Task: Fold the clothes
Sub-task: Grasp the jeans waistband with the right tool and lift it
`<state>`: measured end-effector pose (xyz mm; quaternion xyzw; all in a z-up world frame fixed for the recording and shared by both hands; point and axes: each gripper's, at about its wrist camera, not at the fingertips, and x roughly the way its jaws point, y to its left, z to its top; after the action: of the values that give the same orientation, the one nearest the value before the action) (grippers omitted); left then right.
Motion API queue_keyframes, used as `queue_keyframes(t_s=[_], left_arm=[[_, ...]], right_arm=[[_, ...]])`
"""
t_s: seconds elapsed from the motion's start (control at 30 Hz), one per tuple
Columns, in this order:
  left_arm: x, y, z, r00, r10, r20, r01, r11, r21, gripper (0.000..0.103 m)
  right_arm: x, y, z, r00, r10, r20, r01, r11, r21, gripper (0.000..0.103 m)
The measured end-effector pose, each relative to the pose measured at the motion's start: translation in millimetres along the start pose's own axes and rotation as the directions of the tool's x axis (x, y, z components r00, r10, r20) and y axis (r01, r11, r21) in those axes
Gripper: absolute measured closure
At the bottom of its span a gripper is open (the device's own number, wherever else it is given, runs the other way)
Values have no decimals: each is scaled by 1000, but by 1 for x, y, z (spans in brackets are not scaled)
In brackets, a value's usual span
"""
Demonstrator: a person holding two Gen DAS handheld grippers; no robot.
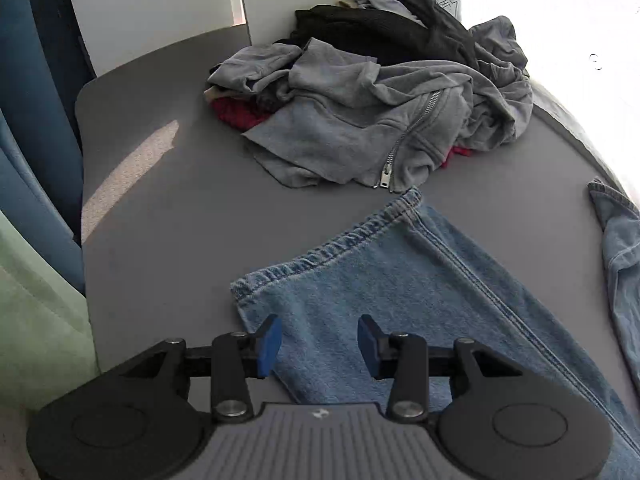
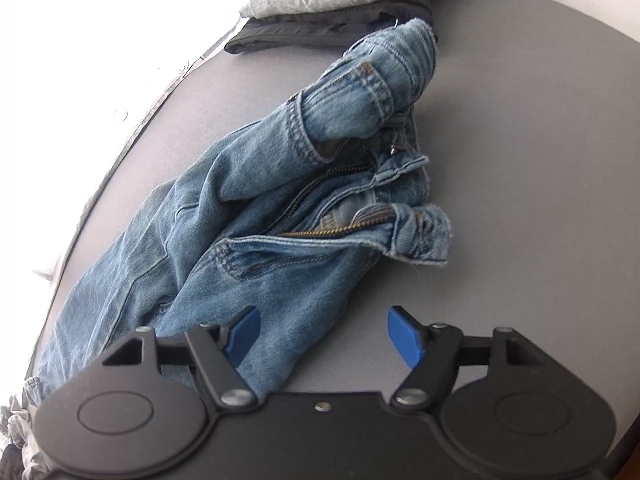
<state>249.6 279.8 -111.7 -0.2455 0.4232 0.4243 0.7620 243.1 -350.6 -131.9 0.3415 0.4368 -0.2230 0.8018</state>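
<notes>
Grey table [image 1: 168, 208], blue-green curtain [image 1: 28, 184]

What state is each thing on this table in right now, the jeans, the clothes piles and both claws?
jeans: unfolded, fly unzipped, waistband crumpled, one leg spread flat
grey zip hoodie: crumpled on top of the unfolded heap, zip partly open
black garment: bunched at the back of the heap
folded stack: folded, at the far table edge
left claw: open, above the jeans leg, holding nothing
right claw: open, holding nothing
</notes>
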Motion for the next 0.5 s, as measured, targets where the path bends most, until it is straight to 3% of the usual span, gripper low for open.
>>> queue_keyframes(t_s=[0.03,0.13,0.23,0.33,0.4,0.47,0.5], left_arm=[[-2,-13,-3,998,-70,-6,70,997,10,52],[-5,-66,-15,989,-148,-7,147,975,165,52],[-8,-121,-37,980,-197,-5,186,916,356,43],[3,-164,-62,983,-179,-28,167,835,525,43],[15,-175,-73,989,-137,-49,140,799,585,43],[28,-173,-79,994,-94,-62,112,793,599,43],[31,-167,-78,995,-88,-51,101,800,592,36]], right_arm=[[-3,-4,0,1000,-26,15,26,999,-20,31],[0,-19,24,995,-94,39,95,994,-44,31],[6,-28,32,992,-104,64,105,995,2,32],[25,-31,23,988,-108,106,107,994,23,32],[41,-30,25,980,-141,141,147,989,-34,33],[47,-27,23,977,-138,163,152,985,-76,33],[49,-28,24,981,-108,162,120,990,-69,33]])
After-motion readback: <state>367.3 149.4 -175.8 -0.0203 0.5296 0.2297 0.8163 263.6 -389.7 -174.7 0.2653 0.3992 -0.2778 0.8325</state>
